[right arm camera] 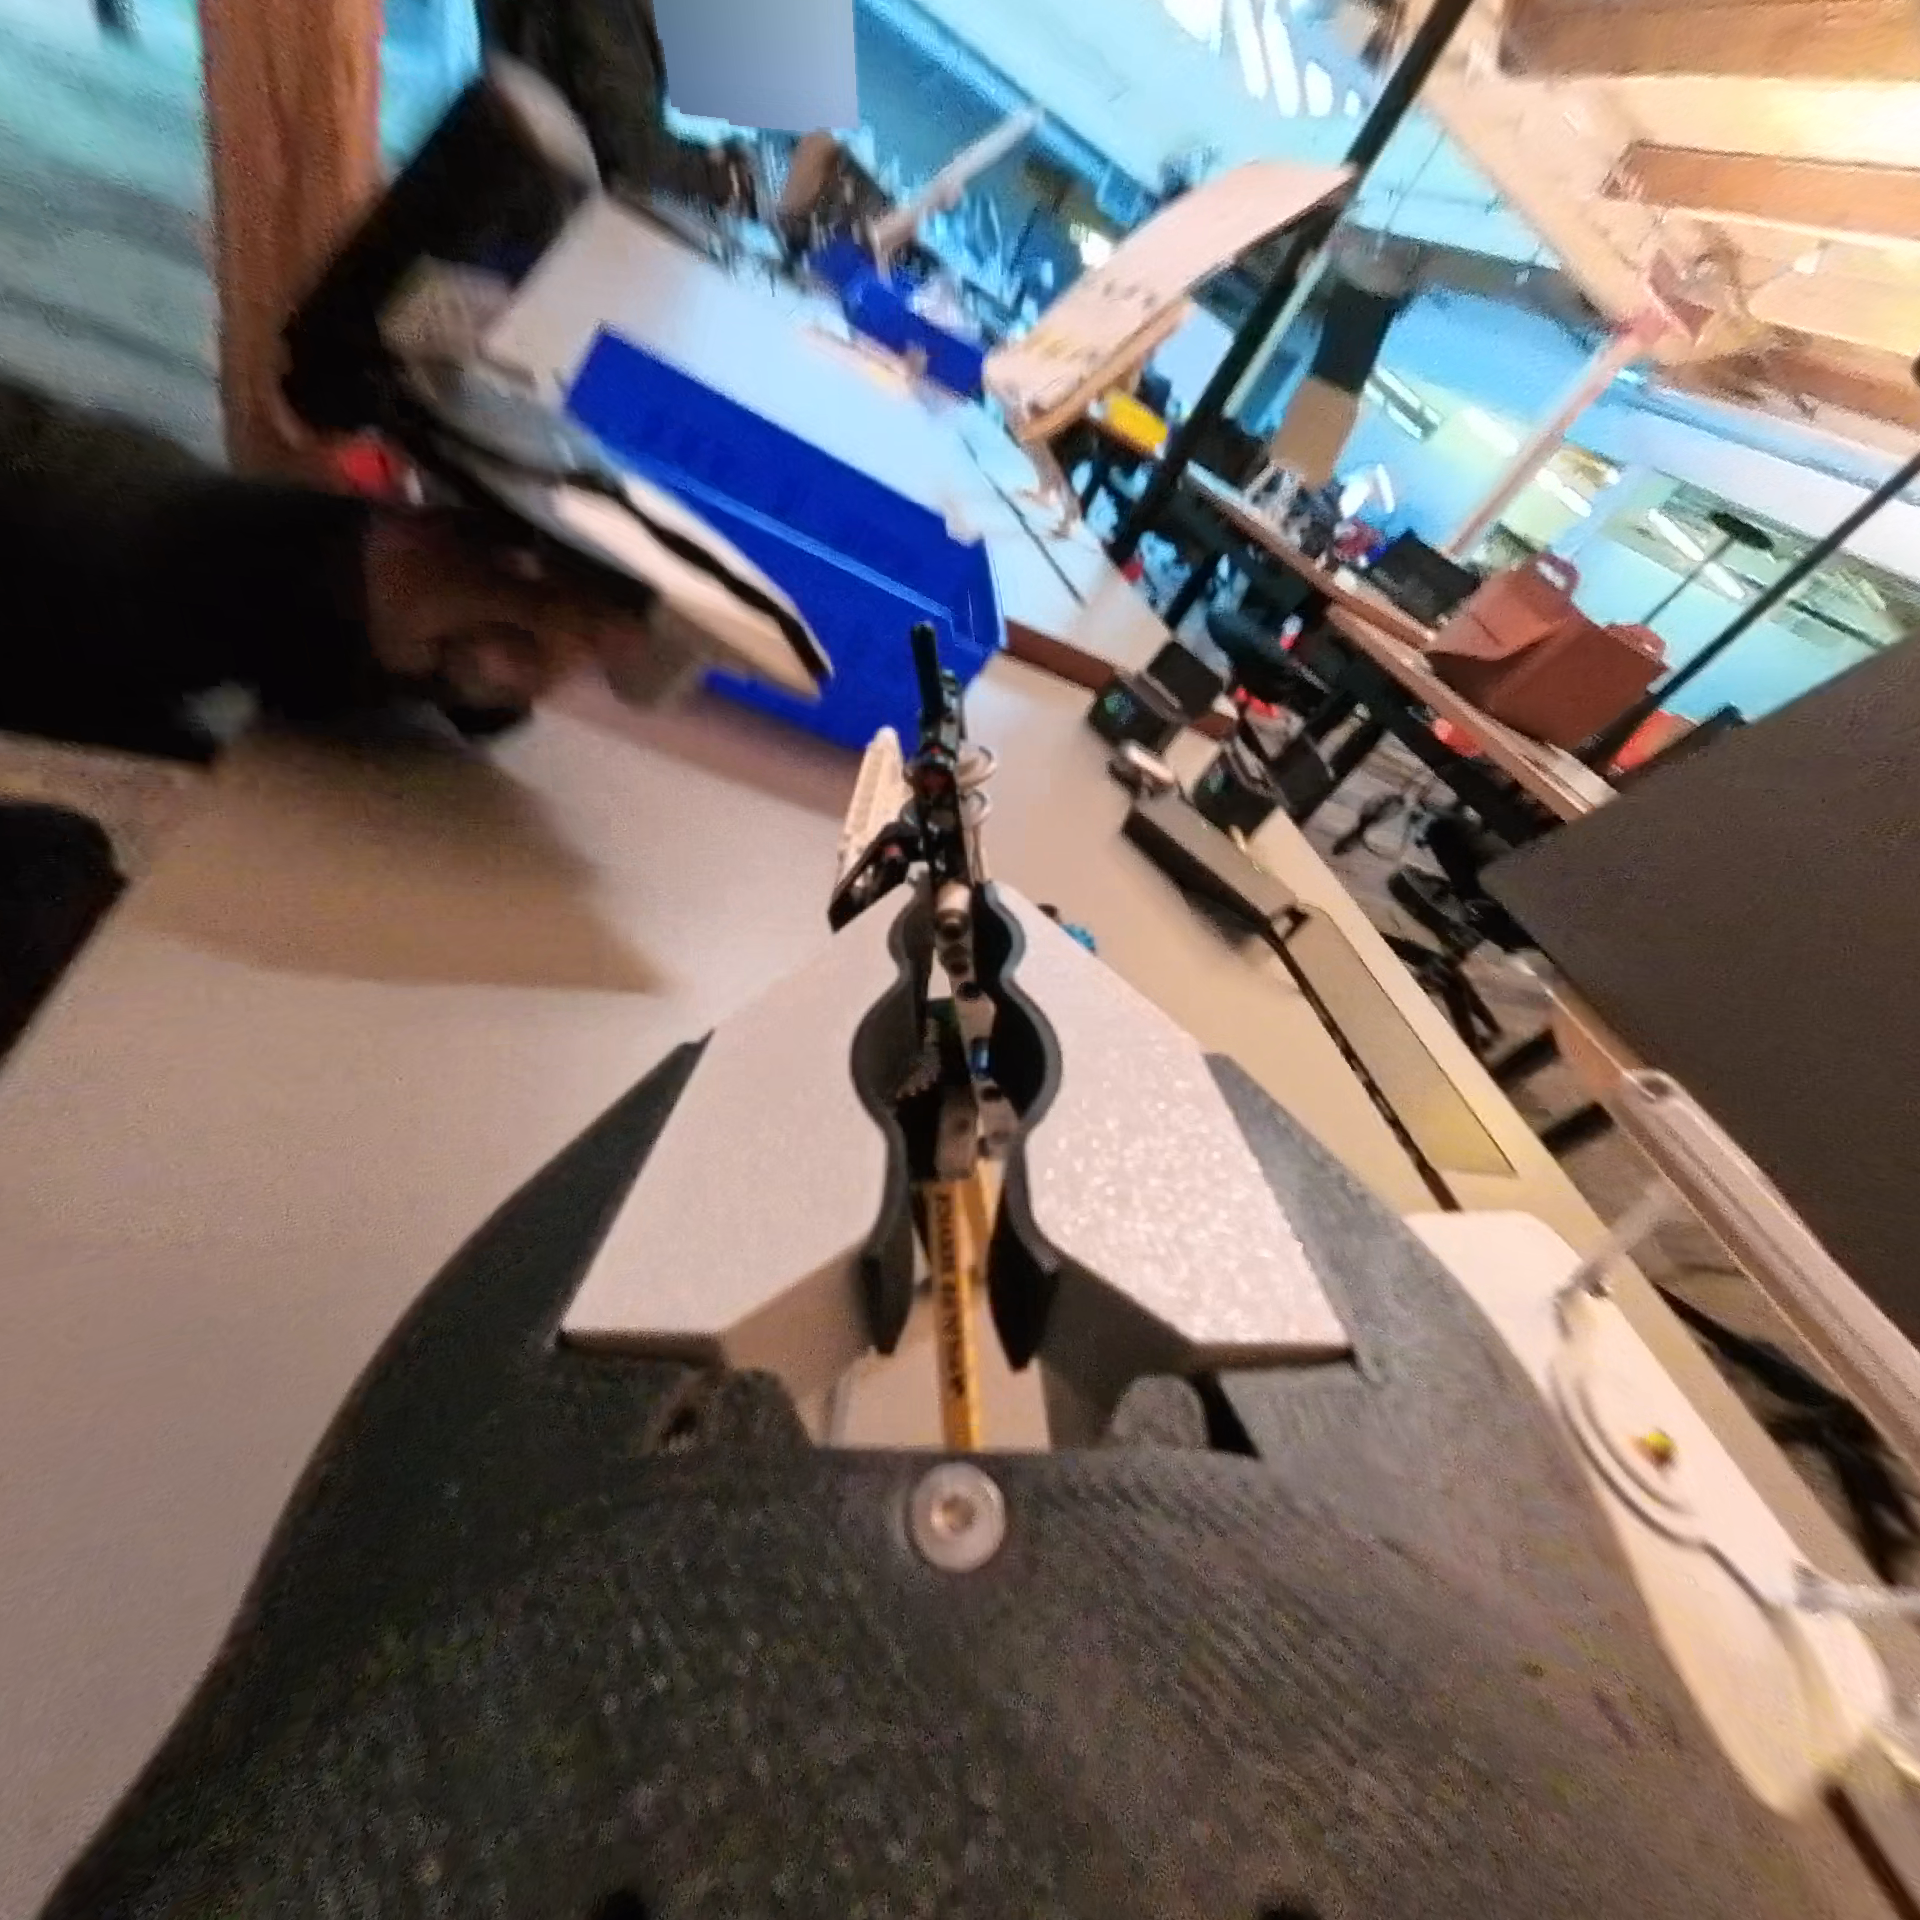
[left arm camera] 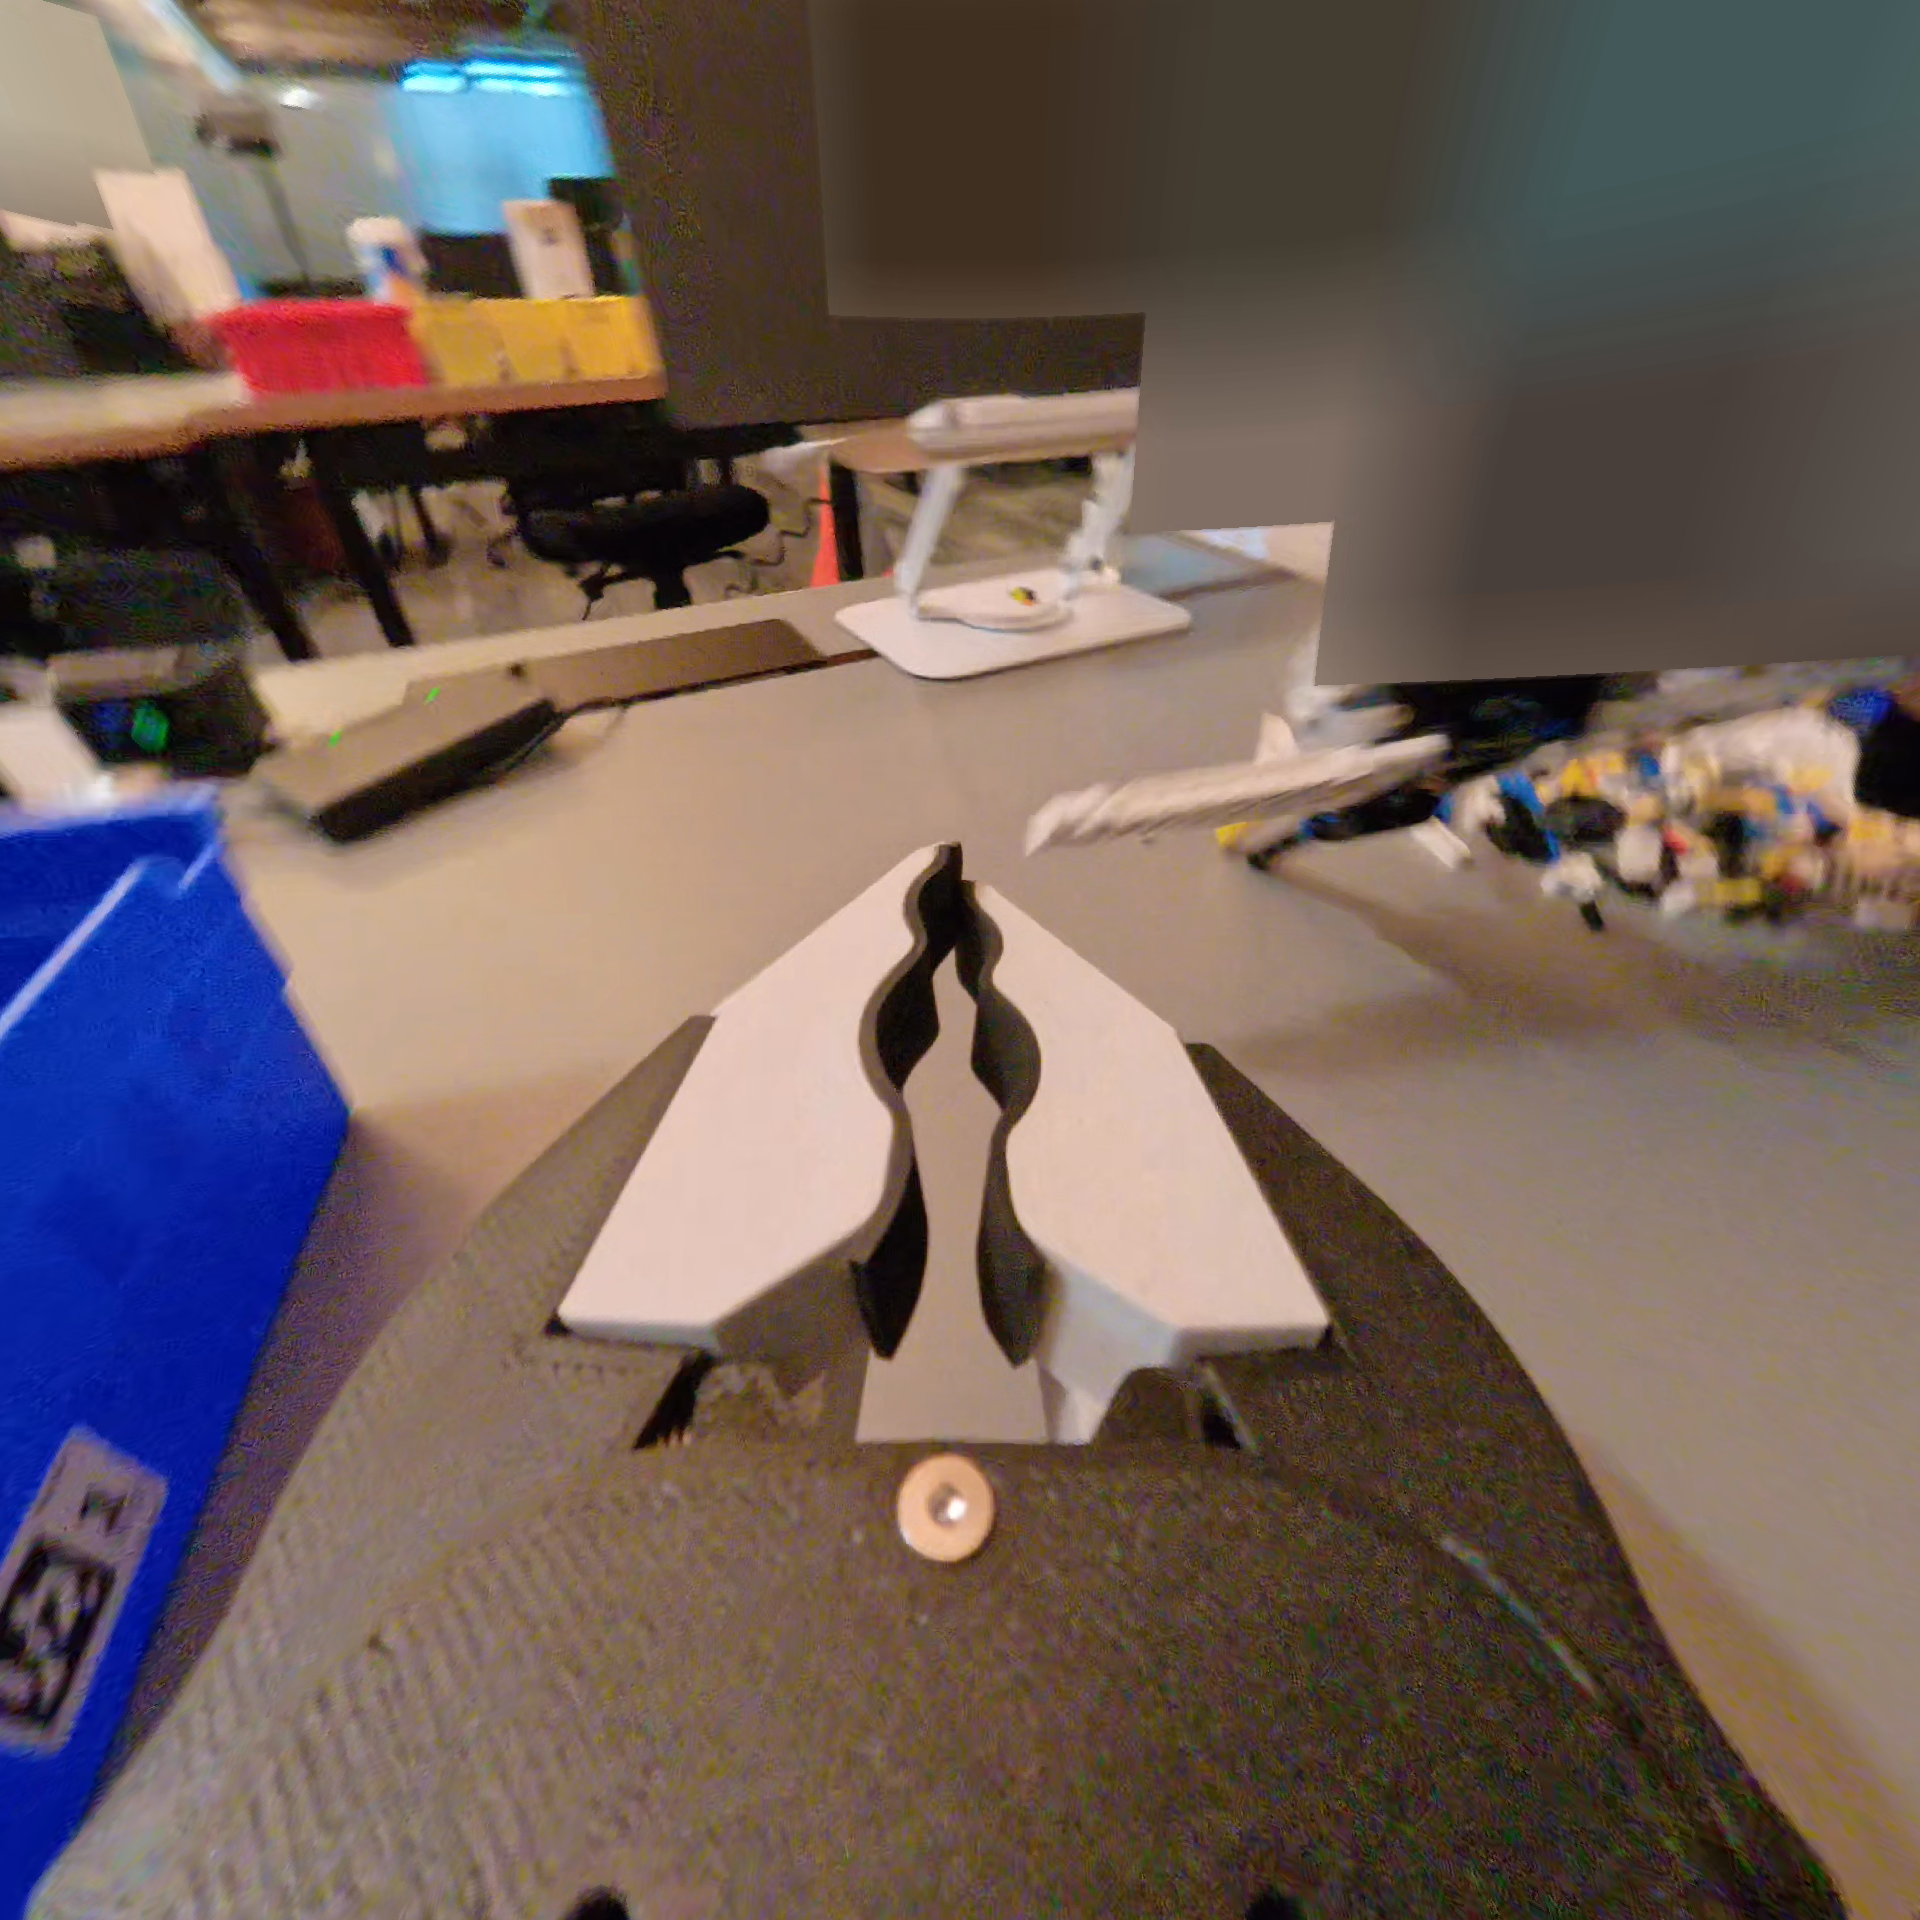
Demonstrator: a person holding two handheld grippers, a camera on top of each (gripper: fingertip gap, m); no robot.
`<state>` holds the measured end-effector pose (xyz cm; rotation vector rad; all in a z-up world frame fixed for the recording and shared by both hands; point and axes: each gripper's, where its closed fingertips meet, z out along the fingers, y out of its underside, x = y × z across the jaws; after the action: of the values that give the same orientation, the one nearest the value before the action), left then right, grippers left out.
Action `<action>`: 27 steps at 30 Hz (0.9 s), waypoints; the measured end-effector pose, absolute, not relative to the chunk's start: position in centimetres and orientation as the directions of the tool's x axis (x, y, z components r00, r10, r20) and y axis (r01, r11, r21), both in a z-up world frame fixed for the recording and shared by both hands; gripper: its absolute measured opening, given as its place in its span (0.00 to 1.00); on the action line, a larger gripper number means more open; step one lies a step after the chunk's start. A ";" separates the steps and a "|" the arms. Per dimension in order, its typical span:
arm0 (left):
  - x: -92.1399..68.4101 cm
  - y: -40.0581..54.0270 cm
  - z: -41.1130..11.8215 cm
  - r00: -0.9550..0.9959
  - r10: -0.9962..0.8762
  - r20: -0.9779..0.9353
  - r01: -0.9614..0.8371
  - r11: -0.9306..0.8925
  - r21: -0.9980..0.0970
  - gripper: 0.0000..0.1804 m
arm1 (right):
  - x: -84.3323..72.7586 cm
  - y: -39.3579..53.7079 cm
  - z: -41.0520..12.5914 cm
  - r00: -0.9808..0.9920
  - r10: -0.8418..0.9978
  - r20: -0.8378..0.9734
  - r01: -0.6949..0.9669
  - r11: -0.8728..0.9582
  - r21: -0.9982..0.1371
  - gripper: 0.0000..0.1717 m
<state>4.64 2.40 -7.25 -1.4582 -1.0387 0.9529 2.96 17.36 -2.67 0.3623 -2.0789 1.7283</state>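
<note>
Left gripper (left arm camera: 958,871): jaws pressed together at the tips, with nothing between them and only bare grey worktop (left arm camera: 727,831) showing through the wavy gaps further back. Hovers above that worktop, just beside a blue bin (left arm camera: 156,1143) on its left. Ahead and to the right, blurred, the pale fingers of the other gripper. Behind those, a heap of small coloured bricks (left arm camera: 1683,821) spread on the worktop. Further off, a white stand (left arm camera: 1018,623) and a flat dark device (left arm camera: 416,748).

Right gripper (right arm camera: 951,920): jaws nearly together and pinching a thin brick-built assembly (right arm camera: 930,790), mostly black with pale and red bits. Sticks out well past the fingertips and stands clear of the worktop, with a yellow strip (right arm camera: 956,1309) running back between the fingers (too narrow to tell whether it belongs to the same piece). Pads pressing on both of its sides, so lifted rather than resting. Off to the left, a hand in a dark sleeve (right arm camera: 436,623) carrying the left gripper near the blue bin.
</note>
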 end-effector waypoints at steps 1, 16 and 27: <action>4.8 4.6 -7.0 0.344 0.934 -0.095 0.091 -0.134 -0.987 0.00 | 3.0 17.0 -3.8 -0.859 0.038 0.511 -0.486 0.255 -0.836 0.03; 7.4 7.2 -6.4 0.528 0.848 0.035 0.086 -0.013 -0.996 0.04 | 7.0 17.6 -5.5 -0.878 -0.102 0.468 -0.474 0.046 -0.879 0.04; 6.5 6.2 -7.6 0.493 0.839 0.228 0.213 0.137 -0.967 0.38 | 9.6 14.7 -12.8 -0.865 -0.218 0.452 -0.499 0.272 -0.823 0.06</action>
<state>6.45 6.25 -7.64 -1.3947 -1.0005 0.5849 9.63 14.69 -12.83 0.6625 -2.2943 1.6275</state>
